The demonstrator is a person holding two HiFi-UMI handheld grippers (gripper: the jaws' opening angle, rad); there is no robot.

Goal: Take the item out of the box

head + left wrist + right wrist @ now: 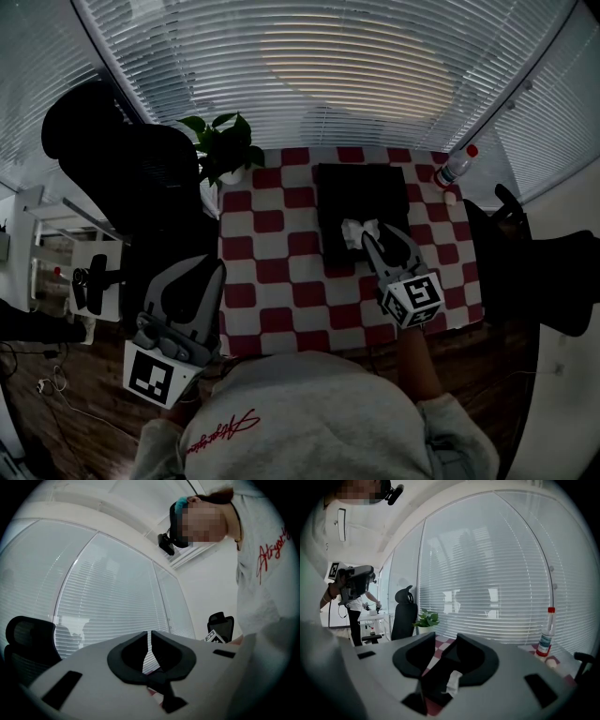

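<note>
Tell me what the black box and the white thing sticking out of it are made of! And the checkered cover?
The black box looks matte with no shine. It could be cardboard or fabric-covered, but it is too dark to tell. The white thing looks like soft tissue paper: thin, crumpled and floppy. The checkered cover seems to be cloth or a wipeable sheet lying flat. Its finish is unclear.

The head view is looking steeply down from above the person's shoulders, with the checkered table (272,281) lying toward 12 o'clock. The right gripper view is riding low and close over the black box (361,202), facing across the table toward the blinds (328,66). With the head view it is sharing the box, the bottle (455,167) at 1 o'clock and the plant (225,145) at 11. The left gripper view is tilting upward from 7 o'clock, possibly sharing only blinds.
</note>
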